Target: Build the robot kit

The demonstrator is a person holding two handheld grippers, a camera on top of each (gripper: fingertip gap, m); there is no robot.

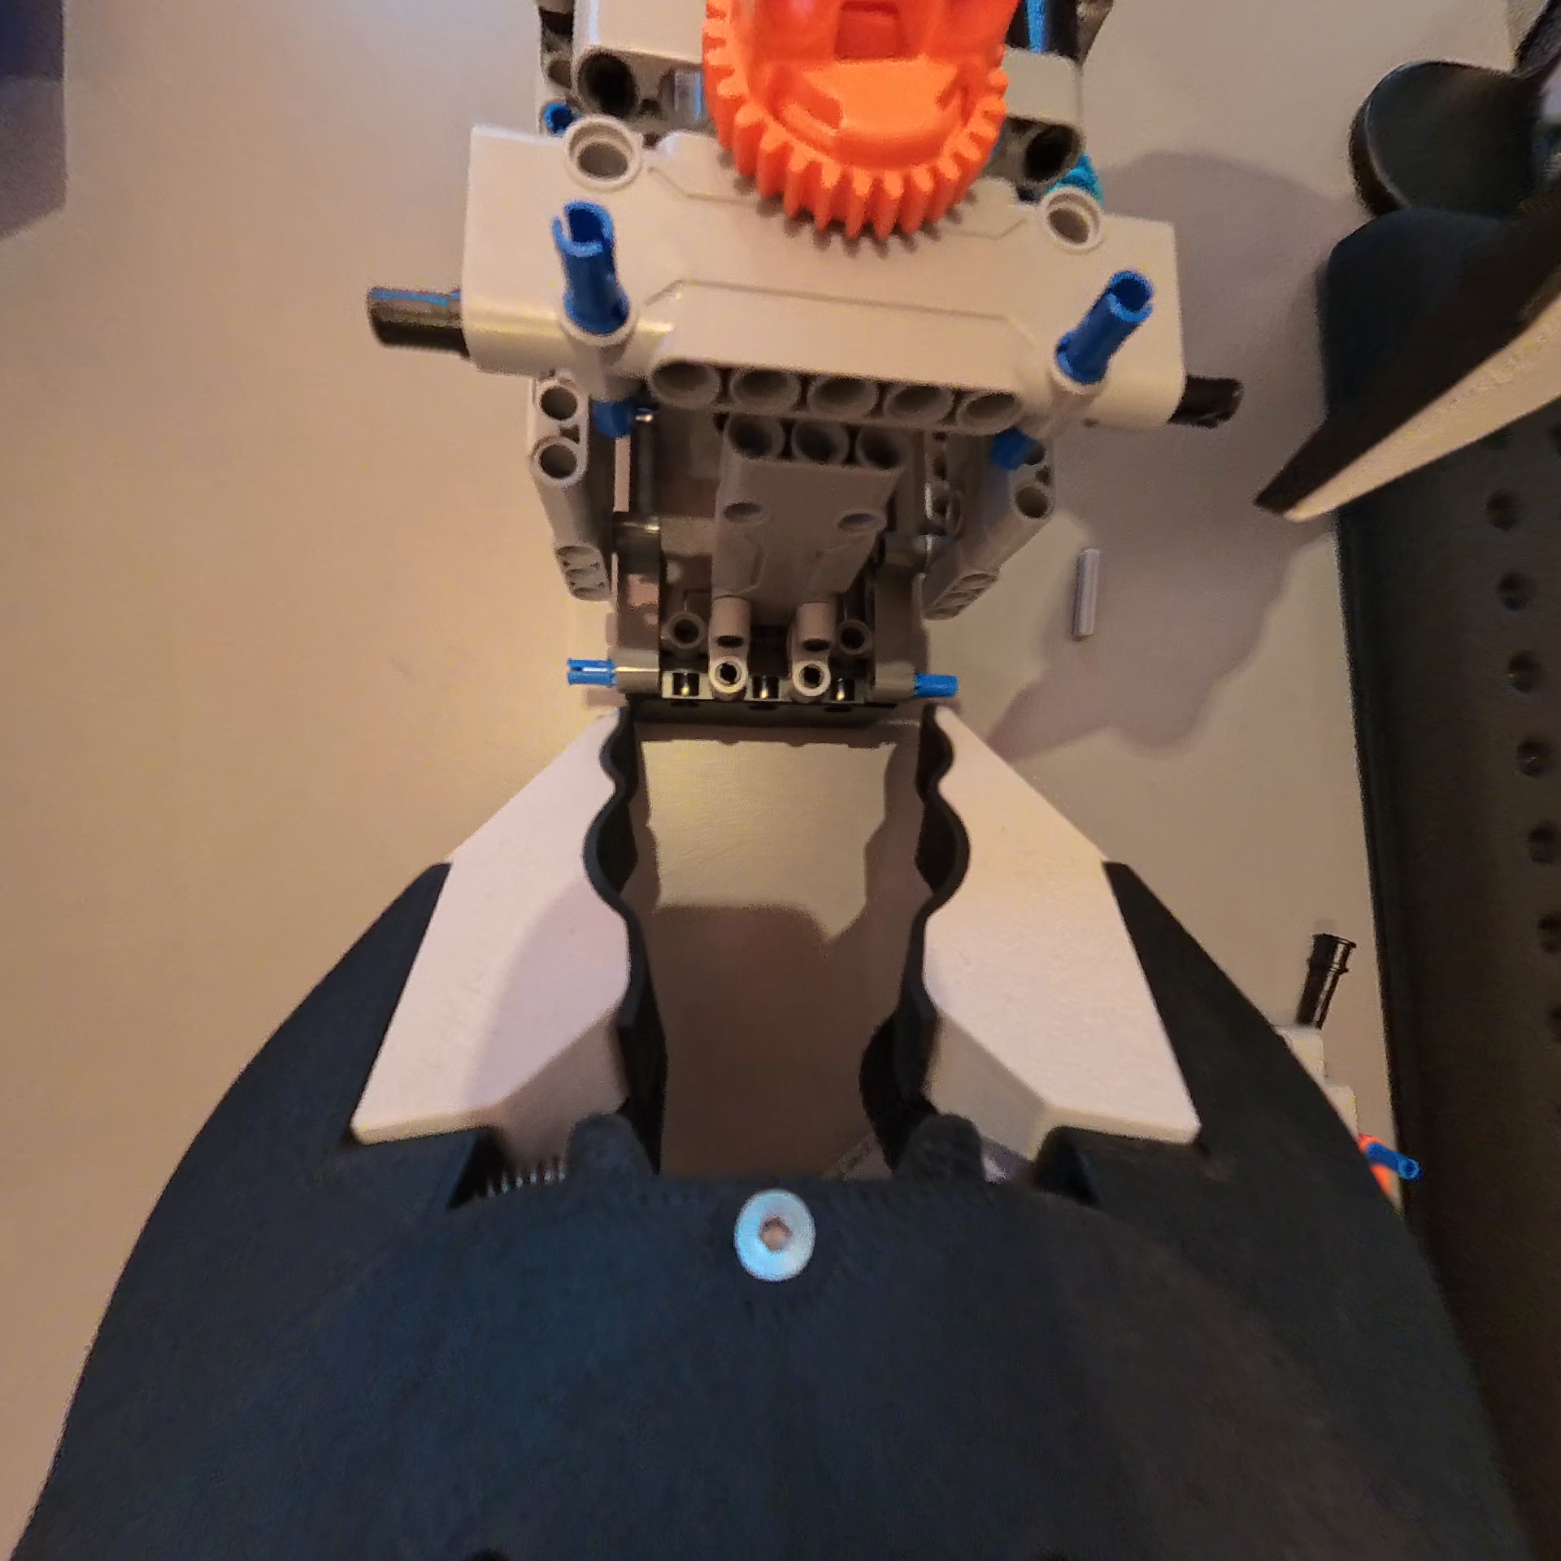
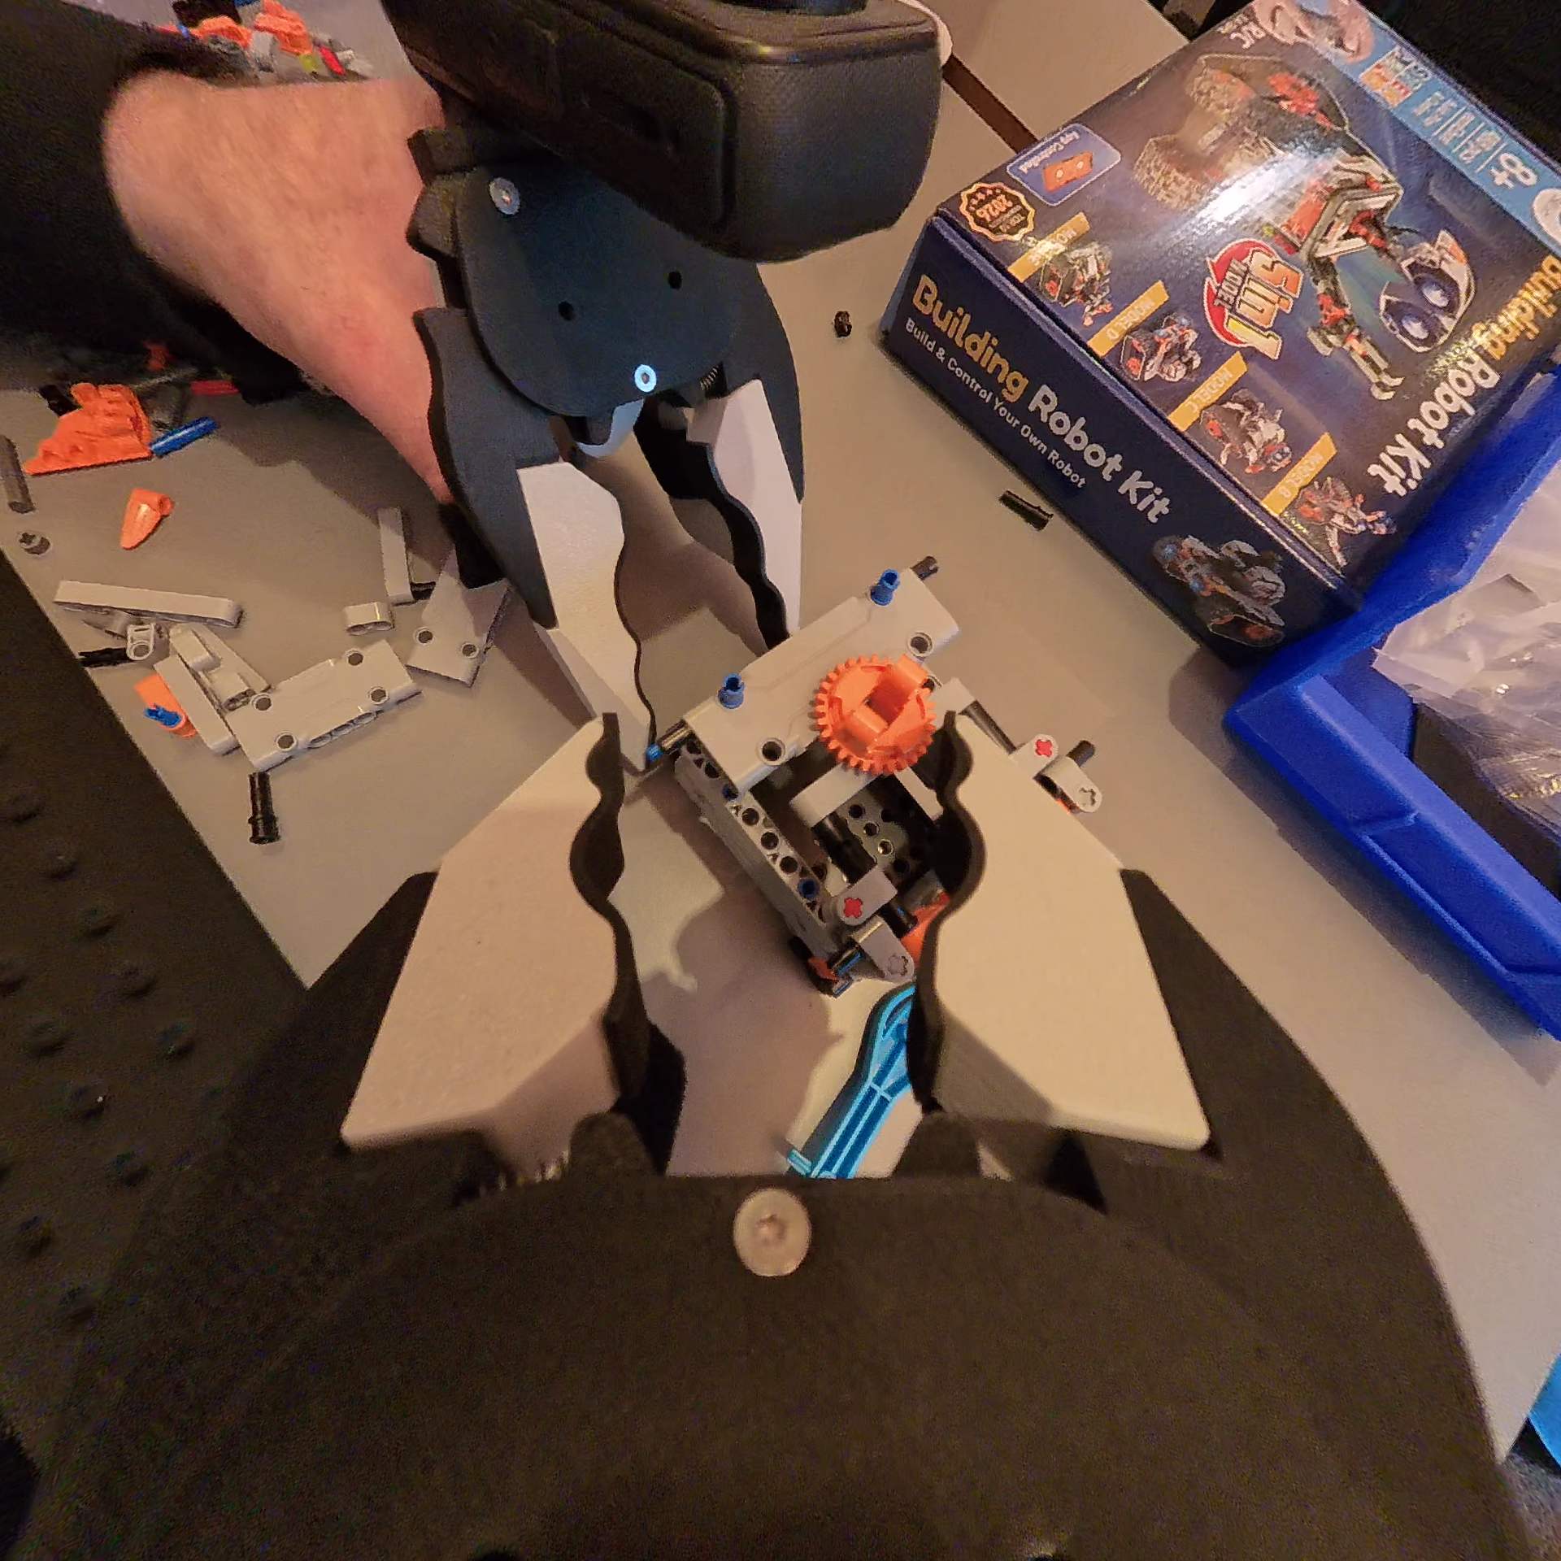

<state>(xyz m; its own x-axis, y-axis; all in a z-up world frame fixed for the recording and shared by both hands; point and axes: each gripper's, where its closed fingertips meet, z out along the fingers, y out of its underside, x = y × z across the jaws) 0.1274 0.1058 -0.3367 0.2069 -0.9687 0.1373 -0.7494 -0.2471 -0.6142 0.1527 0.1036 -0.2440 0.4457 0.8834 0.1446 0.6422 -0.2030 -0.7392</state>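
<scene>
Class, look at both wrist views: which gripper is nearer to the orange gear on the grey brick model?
Right. The right gripper straddles the model with the orange gear between its fingertips; the left gripper sits at the model's far side.

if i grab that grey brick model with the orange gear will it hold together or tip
The grey brick model probably lifts as one stiff, light piece, since its beams look pinned together. Its protruding blue pins and orange gear might pop off under a squeeze. Its broad base makes tipping look unlikely.
</scene>
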